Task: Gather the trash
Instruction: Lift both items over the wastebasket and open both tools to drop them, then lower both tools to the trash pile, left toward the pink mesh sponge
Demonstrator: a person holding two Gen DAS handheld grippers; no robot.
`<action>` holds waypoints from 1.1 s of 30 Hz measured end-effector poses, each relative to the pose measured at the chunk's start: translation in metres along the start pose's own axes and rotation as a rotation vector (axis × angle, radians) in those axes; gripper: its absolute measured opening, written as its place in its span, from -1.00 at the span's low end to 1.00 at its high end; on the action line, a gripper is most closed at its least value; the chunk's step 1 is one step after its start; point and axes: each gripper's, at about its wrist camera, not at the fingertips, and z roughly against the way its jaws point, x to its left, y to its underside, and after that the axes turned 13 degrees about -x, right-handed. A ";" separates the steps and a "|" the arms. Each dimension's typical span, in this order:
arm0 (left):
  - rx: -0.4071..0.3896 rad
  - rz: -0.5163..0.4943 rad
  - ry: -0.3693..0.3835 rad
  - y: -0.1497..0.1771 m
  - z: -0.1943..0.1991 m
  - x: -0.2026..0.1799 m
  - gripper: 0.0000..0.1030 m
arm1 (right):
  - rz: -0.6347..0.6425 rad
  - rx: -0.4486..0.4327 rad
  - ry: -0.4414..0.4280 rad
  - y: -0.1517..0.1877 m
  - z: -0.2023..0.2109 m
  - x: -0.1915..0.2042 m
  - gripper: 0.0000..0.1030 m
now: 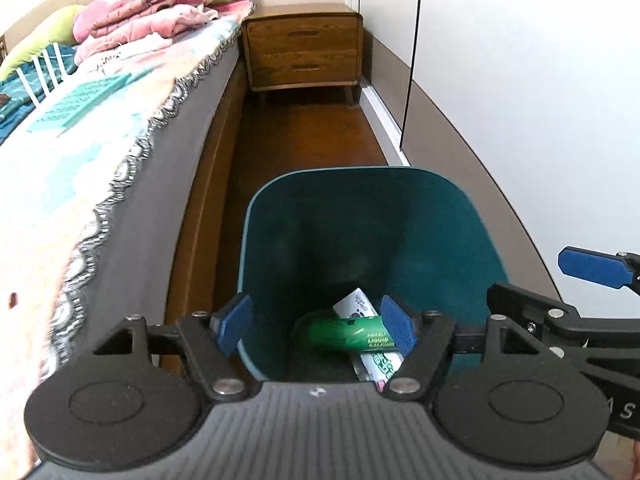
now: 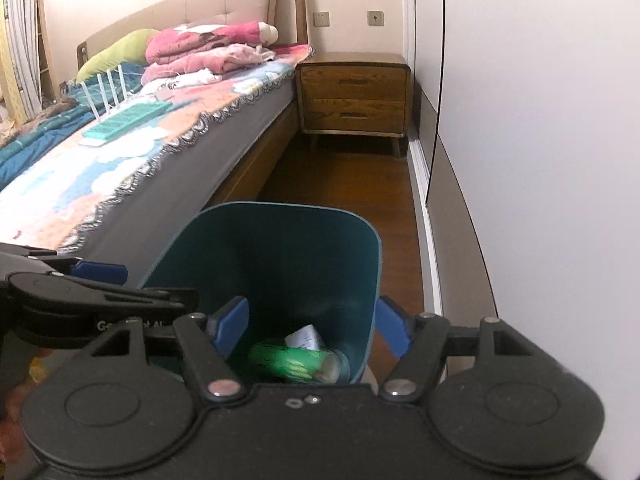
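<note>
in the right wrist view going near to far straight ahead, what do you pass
green cylindrical bottle lying in the bin → teal plastic trash bin far wall → brown wooden floor → wooden two-drawer nightstand → beige wall with sockets

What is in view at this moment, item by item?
bin: 1, teal, on the floor between bed and wall
tube: 1, green, in the bin
wrappers: about 2, white, in the bin
bed: 1, patterned cover, left of the bin
nightstand: 1, brown, beyond the bin
clothes: pile, pink, at the bed's head
left claw: 1, black with blue pads, open over the bin
right claw: 1, same, open at the bin
</note>
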 end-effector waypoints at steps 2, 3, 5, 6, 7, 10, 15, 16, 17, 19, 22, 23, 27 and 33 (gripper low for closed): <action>-0.009 -0.001 0.007 0.000 0.022 0.000 0.39 | 0.000 -0.005 -0.002 -0.002 0.016 0.004 0.40; -0.011 -0.002 0.006 -0.001 0.028 0.001 0.39 | 0.002 -0.007 -0.001 -0.002 0.024 0.006 0.41; -0.014 0.000 0.013 0.000 0.048 0.001 0.39 | 0.013 -0.014 -0.003 -0.003 0.042 0.012 0.42; -0.016 0.005 0.021 0.001 0.059 0.001 0.39 | 0.015 -0.018 -0.005 -0.003 0.050 0.014 0.43; -0.017 0.008 0.025 0.003 0.067 0.002 0.39 | 0.016 -0.021 -0.006 -0.004 0.059 0.016 0.45; -0.022 0.002 0.026 0.008 0.097 0.001 0.39 | -0.001 -0.030 -0.013 -0.003 0.085 0.020 0.47; -0.030 0.005 0.027 0.023 0.138 0.000 0.39 | -0.012 -0.030 -0.003 0.007 0.123 0.026 0.51; -0.030 -0.003 0.024 0.026 0.145 0.000 0.39 | -0.017 -0.027 -0.005 0.010 0.129 0.027 0.52; -0.031 -0.012 0.023 0.030 0.154 -0.001 0.39 | -0.021 -0.026 -0.007 0.013 0.135 0.029 0.52; -0.027 -0.013 0.023 0.038 0.166 -0.001 0.39 | -0.027 -0.020 -0.008 0.019 0.146 0.031 0.55; -0.008 0.005 0.038 0.052 0.181 -0.001 0.39 | -0.024 -0.010 -0.009 0.031 0.160 0.036 0.61; -0.003 0.007 0.039 0.057 0.185 -0.001 0.39 | -0.025 -0.005 -0.010 0.036 0.164 0.037 0.61; 0.026 0.039 0.058 0.083 0.195 0.002 0.58 | -0.011 0.026 -0.017 0.060 0.172 0.043 0.70; 0.087 0.030 0.053 0.129 0.183 0.003 0.58 | -0.014 0.100 -0.022 0.108 0.165 0.050 0.77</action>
